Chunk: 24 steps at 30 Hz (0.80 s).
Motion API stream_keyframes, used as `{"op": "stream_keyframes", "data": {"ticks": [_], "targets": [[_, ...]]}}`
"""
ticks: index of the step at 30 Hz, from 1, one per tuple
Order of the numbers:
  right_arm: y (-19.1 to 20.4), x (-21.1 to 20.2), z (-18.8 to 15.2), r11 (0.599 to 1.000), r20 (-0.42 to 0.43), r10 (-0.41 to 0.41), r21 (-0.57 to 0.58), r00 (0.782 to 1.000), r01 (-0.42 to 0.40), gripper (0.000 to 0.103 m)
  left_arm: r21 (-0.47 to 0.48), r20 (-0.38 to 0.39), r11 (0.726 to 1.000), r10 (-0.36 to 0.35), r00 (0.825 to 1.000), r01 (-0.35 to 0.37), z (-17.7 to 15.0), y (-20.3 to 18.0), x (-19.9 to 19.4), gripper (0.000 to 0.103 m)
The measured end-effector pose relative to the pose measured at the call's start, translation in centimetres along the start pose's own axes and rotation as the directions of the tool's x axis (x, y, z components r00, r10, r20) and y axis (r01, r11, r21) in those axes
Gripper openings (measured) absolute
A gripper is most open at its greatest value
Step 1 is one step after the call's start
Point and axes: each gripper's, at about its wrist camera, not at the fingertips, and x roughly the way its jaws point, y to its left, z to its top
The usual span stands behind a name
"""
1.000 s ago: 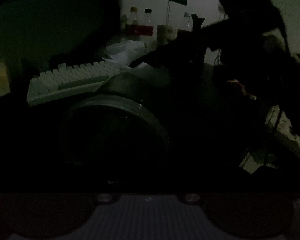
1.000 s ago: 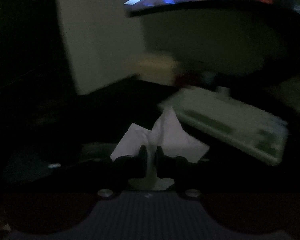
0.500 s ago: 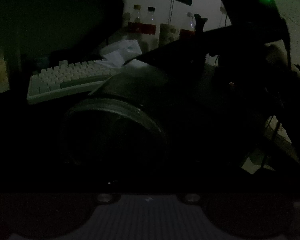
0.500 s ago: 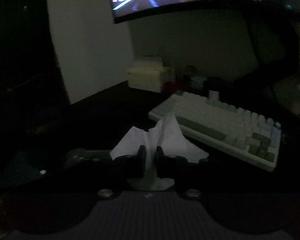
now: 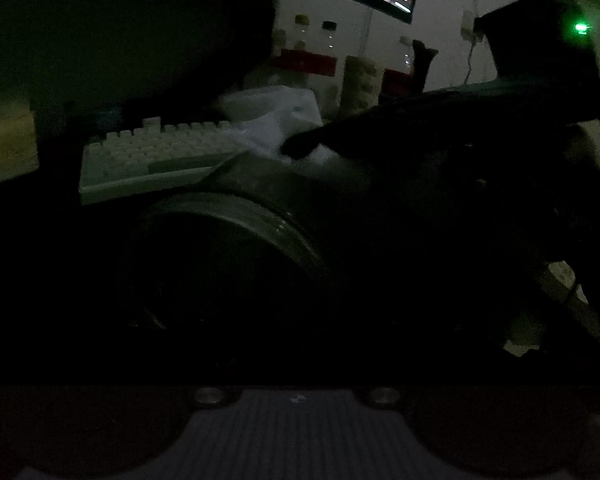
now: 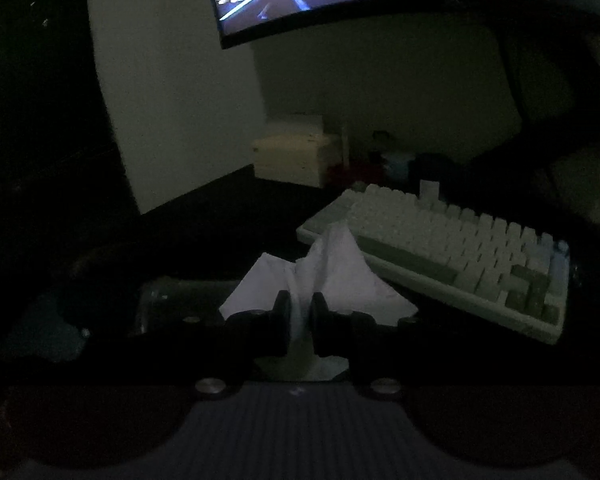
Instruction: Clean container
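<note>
Swung rightward since earlier, the right claw [image 6: 300,312], clamped on a white tissue [image 6: 332,272], nears the container [image 5: 228,256] at centre frame; left claw's grip unclear in darkness; wiping seemingly remains

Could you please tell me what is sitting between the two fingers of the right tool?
A crumpled white tissue is pinched between the right tool's fingers, fanning out ahead of them toward the keyboard; the right wrist view shows it.
</note>
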Motion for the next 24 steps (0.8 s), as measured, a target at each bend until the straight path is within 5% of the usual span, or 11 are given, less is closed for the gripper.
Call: {"op": "stream_keyframes", "data": {"ticks": [8,15,24], "targets": [[3.3,0.1,-1.1,0.986,0.019,0.141,-0.094,0.990,-0.139,0.013,-0.019,0.011,1.000,-0.004,1.000,0.005,0.1,0.7,-0.1,0.050],[-1.5,0.6,-0.4,0.998,0.024,-0.047,0.052,0.999,0.045,0.013,-0.037,0.017,0.999,0.001,1.000,0.000,0.1,1.3,-0.3,0.050],[3.5,0.0,-1.0,0.989,0.054,0.122,-0.088,0.991,-0.116,0.013,-0.034,0.011,0.999,0.023,1.000,-0.022,0.4,1.5,0.1,0.050]]}}
